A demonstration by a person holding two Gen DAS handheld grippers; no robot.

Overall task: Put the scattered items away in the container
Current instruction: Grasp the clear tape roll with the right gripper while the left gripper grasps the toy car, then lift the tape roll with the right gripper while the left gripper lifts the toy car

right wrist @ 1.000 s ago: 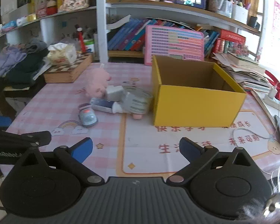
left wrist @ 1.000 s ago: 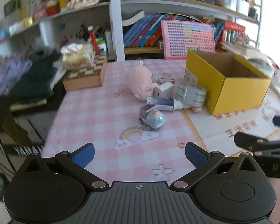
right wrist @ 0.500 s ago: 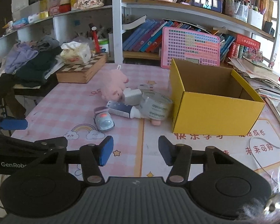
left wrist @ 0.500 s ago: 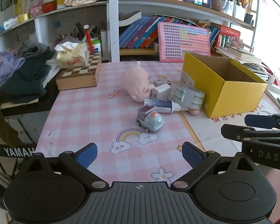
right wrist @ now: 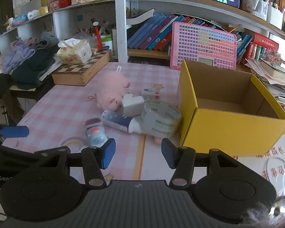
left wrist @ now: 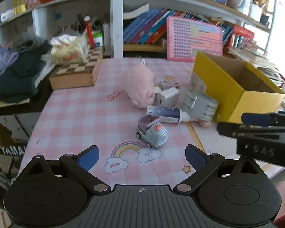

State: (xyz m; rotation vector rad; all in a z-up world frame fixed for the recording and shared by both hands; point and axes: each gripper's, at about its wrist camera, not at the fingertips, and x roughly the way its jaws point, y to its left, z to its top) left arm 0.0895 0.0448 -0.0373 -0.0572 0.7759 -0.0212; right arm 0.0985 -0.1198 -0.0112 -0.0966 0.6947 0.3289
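Both grippers hover empty over the pink checked cloth: left gripper (left wrist: 142, 156) spread wide, right gripper (right wrist: 138, 153) half-narrowed, having just closed partway on nothing. Beside the open yellow cardboard box (right wrist: 235, 131) lie a fuzzy pink plush (right wrist: 112, 93), a glossy tape roll (right wrist: 161, 120) and a blue tube (right wrist: 119, 122), cap toward the box.

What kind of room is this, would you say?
Probably a child's study or playroom at home: shelves of picture books, a chess box, and a pink checked table cover strewn with toys.
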